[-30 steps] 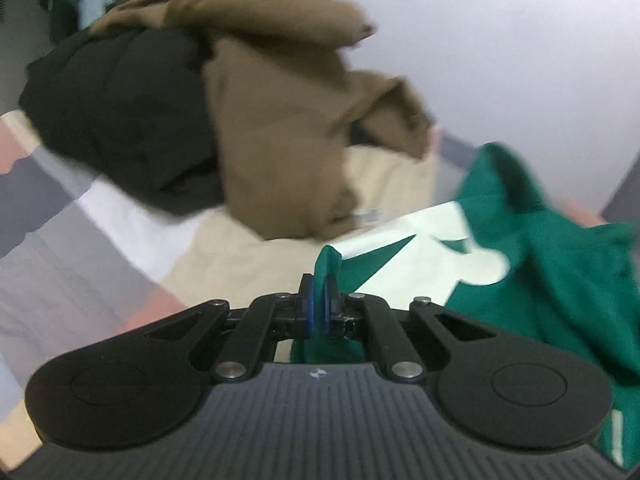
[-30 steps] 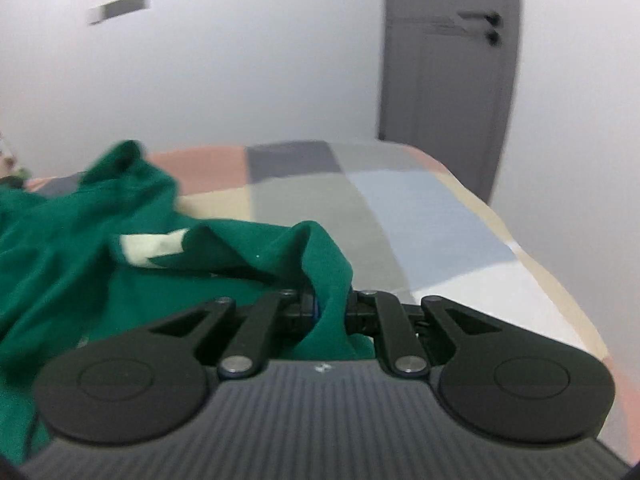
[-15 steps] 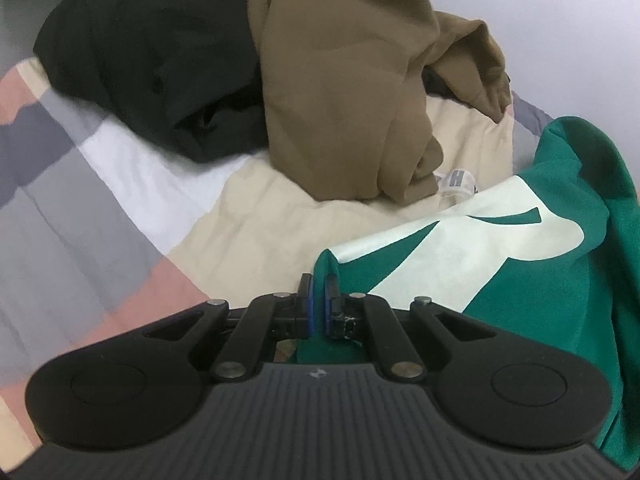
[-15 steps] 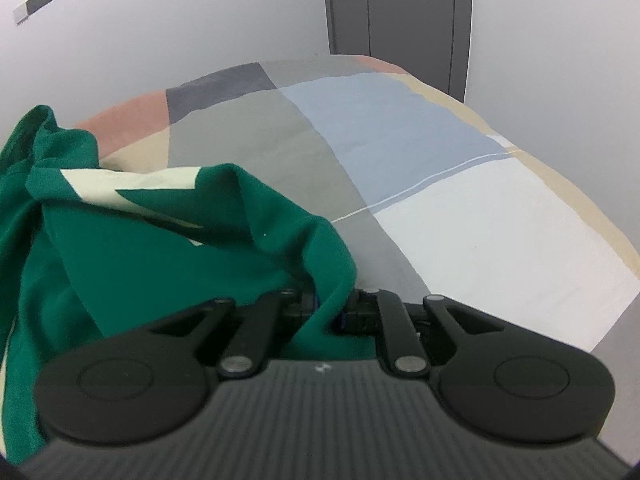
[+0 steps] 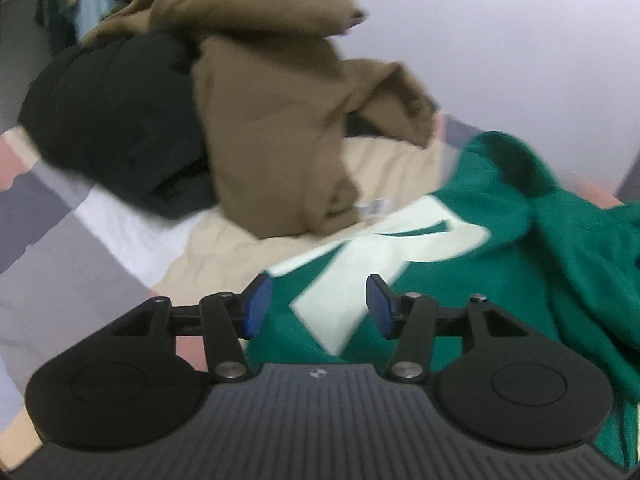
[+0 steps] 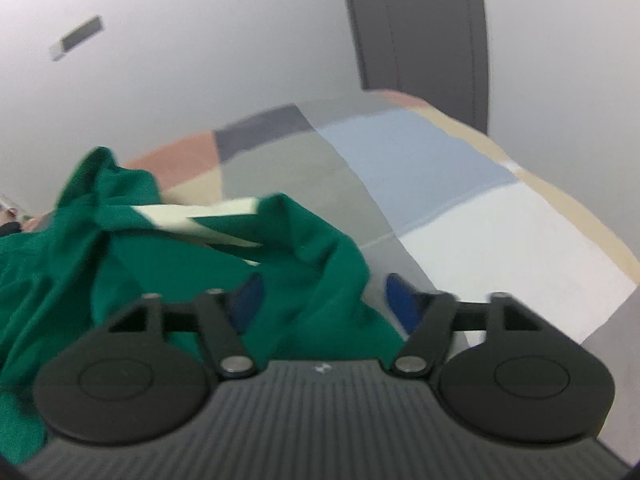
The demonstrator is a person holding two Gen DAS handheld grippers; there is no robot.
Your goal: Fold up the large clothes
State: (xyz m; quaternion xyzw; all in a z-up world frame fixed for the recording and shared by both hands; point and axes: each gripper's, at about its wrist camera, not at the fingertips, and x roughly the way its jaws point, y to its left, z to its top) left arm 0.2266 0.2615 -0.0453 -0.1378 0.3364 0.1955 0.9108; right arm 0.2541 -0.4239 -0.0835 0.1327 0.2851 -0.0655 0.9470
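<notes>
Both found wide open, holding nothing: left gripper (image 5: 318,306), right gripper (image 6: 326,302). Lay crumpled on patchwork bedspread (image 6: 448,184), near brown and black heap (image 5: 260,120): soft green jersey garment with cream print (image 5: 460,280). Judged light, limp, slip-prone; best pinched at hem corners.

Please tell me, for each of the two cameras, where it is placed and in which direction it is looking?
Left wrist: sits on the left gripper, looking forward over its open fingers at the green shirt, with the brown garment and black garment behind it.
Right wrist: sits on the right gripper, looking forward over its open fingers across the patchwork bedcover toward the grey door.
Shared: both views show the green shirt and the bedcover; no hand shows in either.
</notes>
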